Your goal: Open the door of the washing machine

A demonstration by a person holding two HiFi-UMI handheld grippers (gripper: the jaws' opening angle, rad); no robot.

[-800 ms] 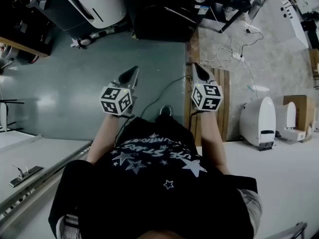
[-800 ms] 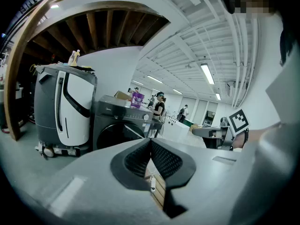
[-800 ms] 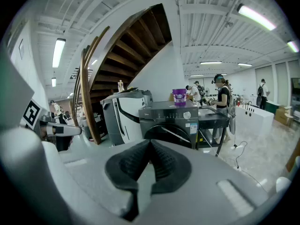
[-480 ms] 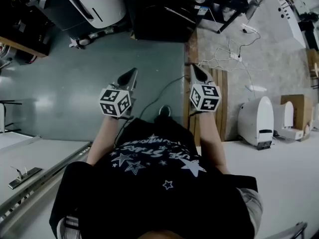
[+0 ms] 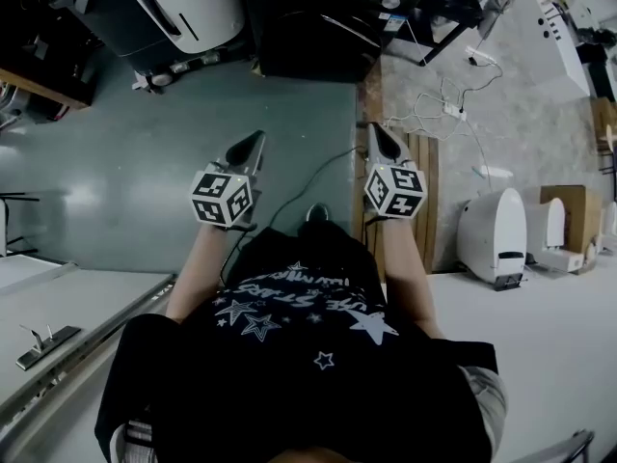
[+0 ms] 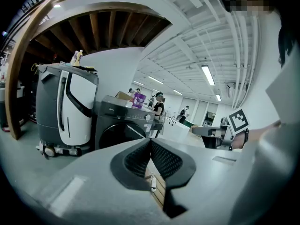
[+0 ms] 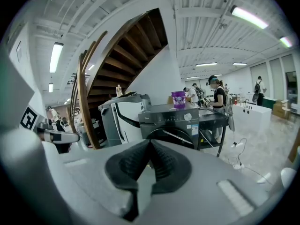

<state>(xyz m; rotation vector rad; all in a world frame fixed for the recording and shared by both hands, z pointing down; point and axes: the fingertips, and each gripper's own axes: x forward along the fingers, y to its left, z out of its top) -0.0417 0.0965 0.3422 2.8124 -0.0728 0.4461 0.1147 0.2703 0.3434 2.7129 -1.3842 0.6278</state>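
The dark grey washing machine (image 5: 318,27) stands at the top of the head view, some way ahead of both grippers; its round door (image 7: 174,137) looks shut. The same washing machine (image 6: 123,125) shows in the left gripper view. My left gripper (image 5: 258,137) is held out over the floor, shut and empty. My right gripper (image 5: 374,129) is level with it to the right, also shut with nothing between its jaws. A purple container (image 7: 178,99) stands on top of the machine.
A grey-and-white appliance (image 5: 169,13) stands left of the washing machine. A wooden staircase (image 7: 101,74) rises behind. A black table (image 7: 215,121) with a person at it is to the right. Cables (image 5: 439,114) and white units (image 5: 496,234) lie on the floor at right.
Both grippers have hardly shifted; the view has drifted slightly. Jaws stay shut.
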